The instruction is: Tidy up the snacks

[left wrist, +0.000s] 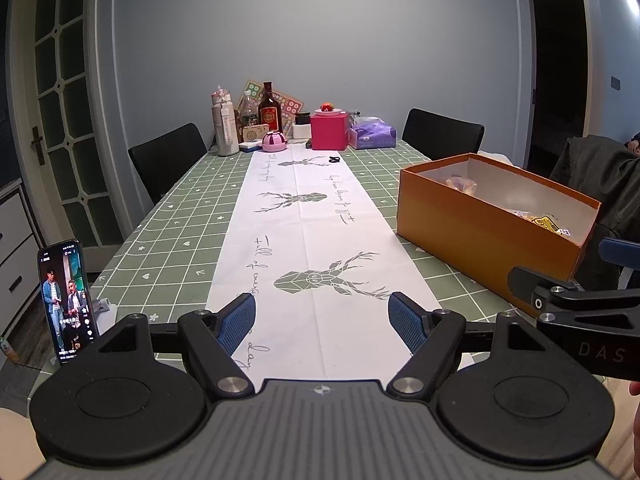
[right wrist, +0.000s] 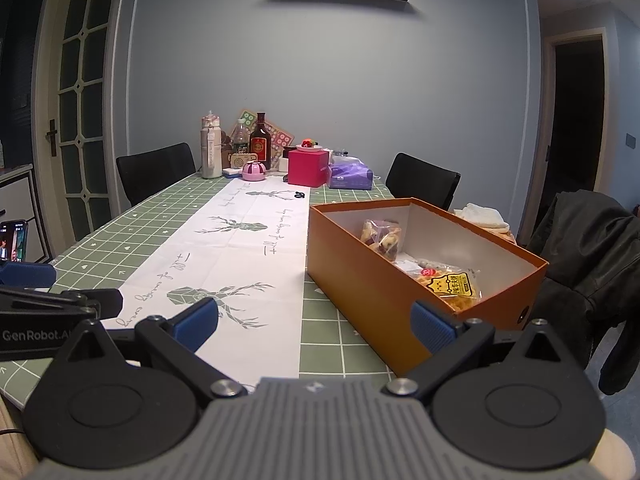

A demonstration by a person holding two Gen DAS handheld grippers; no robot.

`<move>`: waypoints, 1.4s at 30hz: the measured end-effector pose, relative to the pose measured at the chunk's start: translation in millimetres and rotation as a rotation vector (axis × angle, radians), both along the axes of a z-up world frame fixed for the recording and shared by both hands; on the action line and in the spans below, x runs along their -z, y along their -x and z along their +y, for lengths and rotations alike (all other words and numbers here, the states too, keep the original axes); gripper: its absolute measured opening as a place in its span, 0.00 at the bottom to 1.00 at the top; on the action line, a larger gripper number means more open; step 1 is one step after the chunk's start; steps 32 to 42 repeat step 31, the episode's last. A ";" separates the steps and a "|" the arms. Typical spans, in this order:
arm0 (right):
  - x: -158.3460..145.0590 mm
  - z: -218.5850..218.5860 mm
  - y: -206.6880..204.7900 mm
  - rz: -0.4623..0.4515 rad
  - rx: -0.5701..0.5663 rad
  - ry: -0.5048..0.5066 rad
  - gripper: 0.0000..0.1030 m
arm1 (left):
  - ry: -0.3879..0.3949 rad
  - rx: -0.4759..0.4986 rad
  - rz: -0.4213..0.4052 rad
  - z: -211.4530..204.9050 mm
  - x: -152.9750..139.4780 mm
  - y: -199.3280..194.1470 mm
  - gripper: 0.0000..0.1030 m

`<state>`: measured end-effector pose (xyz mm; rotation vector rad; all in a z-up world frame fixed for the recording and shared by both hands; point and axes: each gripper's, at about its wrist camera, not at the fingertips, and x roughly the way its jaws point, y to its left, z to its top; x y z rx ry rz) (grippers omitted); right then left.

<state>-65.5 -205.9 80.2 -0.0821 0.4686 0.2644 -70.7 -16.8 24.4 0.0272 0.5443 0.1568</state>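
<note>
An open orange box (right wrist: 372, 288) stands on the right side of the table; it also shows in the left wrist view (left wrist: 480, 232). Inside lie a clear snack bag (right wrist: 381, 236) at the far end and a yellow-labelled snack bag (right wrist: 450, 286) at the near end. My right gripper (right wrist: 316, 320) is open and empty, just short of the box's near left corner. My left gripper (left wrist: 322, 316) is open and empty above the white runner (left wrist: 304, 232). The right gripper's finger shows at the right edge of the left wrist view (left wrist: 560, 300).
A phone (left wrist: 66, 300) stands lit at the table's near left edge. Bottles (right wrist: 260, 142), a pink box (right wrist: 308, 168), a pink pot (right wrist: 253, 171) and a purple tissue pack (right wrist: 350, 176) crowd the far end. Black chairs (right wrist: 422, 180) flank the table. A dark jacket (right wrist: 592, 240) hangs right.
</note>
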 end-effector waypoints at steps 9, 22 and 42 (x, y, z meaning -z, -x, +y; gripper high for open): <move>1.3 0.5 -1.5 0.005 -0.004 -0.003 0.97 | 0.001 0.002 -0.001 0.4 0.5 0.2 0.86; 1.8 0.9 -1.3 0.007 -0.007 -0.004 0.97 | 0.008 -0.005 0.000 2.1 -0.3 1.1 0.86; 2.5 1.6 -1.4 0.009 -0.008 -0.004 0.97 | 0.007 0.002 -0.005 2.2 -0.2 1.8 0.86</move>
